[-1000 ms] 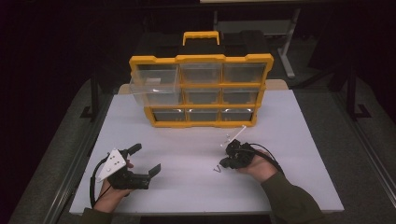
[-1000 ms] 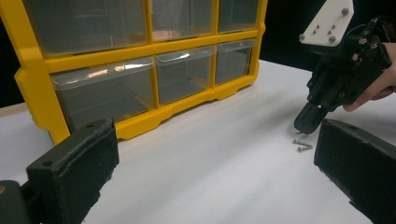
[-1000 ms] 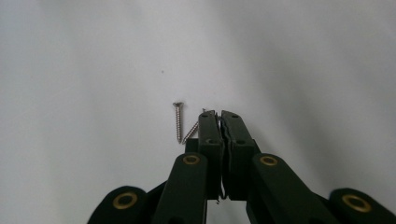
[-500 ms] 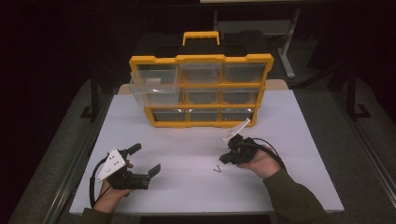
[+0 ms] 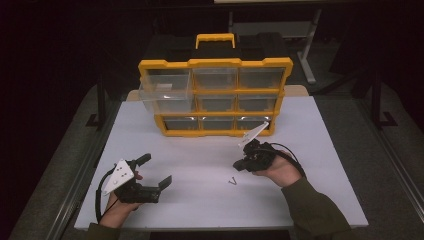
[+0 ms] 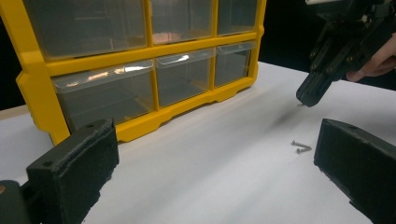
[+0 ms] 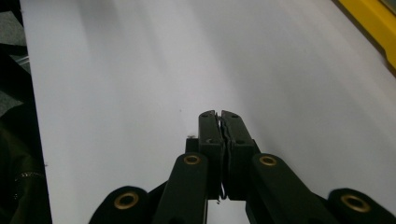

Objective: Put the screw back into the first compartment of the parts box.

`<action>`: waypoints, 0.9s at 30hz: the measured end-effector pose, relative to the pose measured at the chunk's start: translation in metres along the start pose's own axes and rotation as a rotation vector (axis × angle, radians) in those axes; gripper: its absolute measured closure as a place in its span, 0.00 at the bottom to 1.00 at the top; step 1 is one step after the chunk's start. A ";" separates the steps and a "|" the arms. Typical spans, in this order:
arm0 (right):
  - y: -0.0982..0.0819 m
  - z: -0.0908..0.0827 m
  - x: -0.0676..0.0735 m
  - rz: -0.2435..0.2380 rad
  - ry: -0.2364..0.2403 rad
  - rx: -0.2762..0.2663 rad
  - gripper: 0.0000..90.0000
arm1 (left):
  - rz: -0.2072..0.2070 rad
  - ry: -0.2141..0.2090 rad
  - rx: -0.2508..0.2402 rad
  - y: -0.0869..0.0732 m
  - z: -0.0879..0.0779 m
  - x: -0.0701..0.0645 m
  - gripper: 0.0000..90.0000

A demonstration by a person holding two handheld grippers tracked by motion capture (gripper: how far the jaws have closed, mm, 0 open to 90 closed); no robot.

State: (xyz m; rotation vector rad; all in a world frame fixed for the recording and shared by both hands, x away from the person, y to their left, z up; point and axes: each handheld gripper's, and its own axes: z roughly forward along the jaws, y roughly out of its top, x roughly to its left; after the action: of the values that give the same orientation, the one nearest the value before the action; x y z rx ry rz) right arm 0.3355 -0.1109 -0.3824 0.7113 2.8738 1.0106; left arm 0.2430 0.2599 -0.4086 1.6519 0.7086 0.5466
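Observation:
Two small screws (image 5: 232,181) (image 6: 300,147) lie on the white table (image 5: 200,200), in front of a yellow organizer (image 5: 215,63) with clear drawers. My right gripper (image 5: 238,165) (image 7: 220,114) hovers just above and beyond them, tips pointing down-left. Its jaws are shut, and a thin metal piece, seemingly a small screw, is pinched between the pads. It also appears in the left gripper view as the right gripper (image 6: 306,95). My left gripper (image 5: 156,170) (image 6: 215,135) rests at the near left, jaws wide open and empty, facing the organizer.
The organizer's top-left drawer (image 5: 165,92) is pulled out toward me; the other drawers (image 6: 184,74) sit flush. A black handle (image 5: 215,40) tops the case. Dark floor and frame rails (image 5: 85,165) border the table on both sides.
My right gripper has lifted off the table and drifted back toward the organizer, jaws staying shut. The loose screws stay on the surface. My left gripper has not moved.

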 end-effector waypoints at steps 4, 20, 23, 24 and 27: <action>0.005 -0.003 0.001 -0.003 0.006 -0.005 0.97 | 0.001 0.000 0.000 0.000 0.000 0.000 0.00; 0.031 -0.019 0.004 -0.055 0.034 -0.072 0.97 | 0.013 0.000 0.004 0.000 0.001 0.000 0.00; 0.036 -0.022 0.003 -0.065 0.033 -0.081 0.97 | 0.000 0.003 0.002 0.000 0.000 -0.001 0.00; 0.038 -0.022 0.003 -0.065 0.037 -0.088 0.97 | 0.000 0.003 0.000 0.000 0.000 -0.001 0.00; 0.043 -0.023 0.002 -0.083 0.048 -0.108 0.97 | 0.012 0.000 0.003 0.000 0.001 0.000 0.00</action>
State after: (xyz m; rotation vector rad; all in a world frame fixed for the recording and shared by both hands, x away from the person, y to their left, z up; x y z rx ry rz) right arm 0.3480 -0.0943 -0.3385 0.5643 2.8352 1.1771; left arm 0.2431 0.2593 -0.4090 1.6598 0.7005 0.5545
